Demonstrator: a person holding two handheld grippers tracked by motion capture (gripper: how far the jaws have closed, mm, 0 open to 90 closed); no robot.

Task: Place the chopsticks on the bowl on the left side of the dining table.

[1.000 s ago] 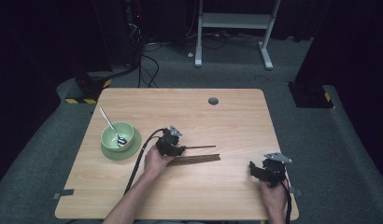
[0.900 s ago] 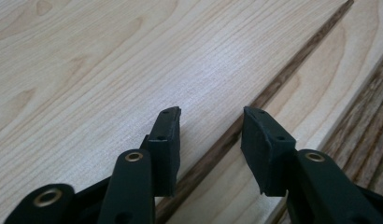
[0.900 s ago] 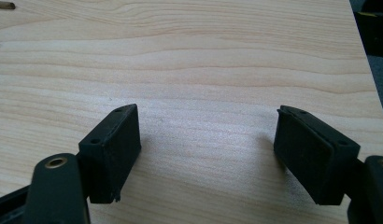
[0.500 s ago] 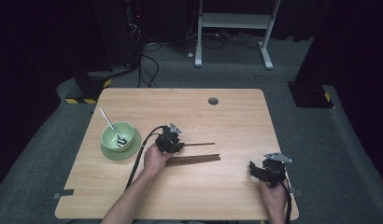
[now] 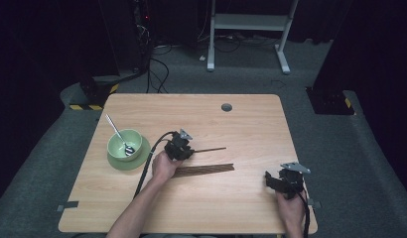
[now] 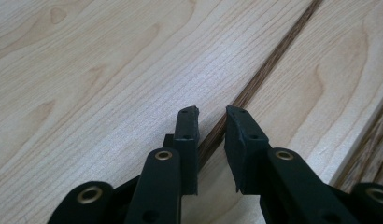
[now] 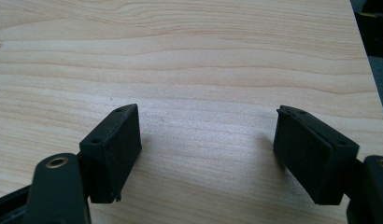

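Left gripper [image 6: 211,122] is at one thin, dark brown wooden chopstick [image 6: 269,67], jaws narrowed around it and just been closing. In the left gripper view the stick runs through the gap between the pads; a sliver of daylight shows on each side, so I read it as not yet pinched.

Landmark: round pale green bowl [image 5: 123,144] with a metal spoon [image 5: 117,134] in it, on a green saucer [image 5: 142,157], all on the light wooden table [image 5: 241,124]. The single chopstick [image 5: 210,149] lies just right of the bowl, pointing away from it. A flat bundle of the same dark sticks [image 5: 204,170] lies near it, further toward the person.

Handling, my read:
- very light, stiff, no crush risk
- thin and smooth-looking, so it will likely roll or pivot between flat pads
- lies flush on the table, so the pads must come right down to the surface to catch it
- gripping near the thick end, as now, leaves a long lever; nearer mid-length would keep it from drooping or swinging

Right gripper [image 7: 207,140] sits well right of the bowl, near the table's corner, jaws wide, nothing between them.
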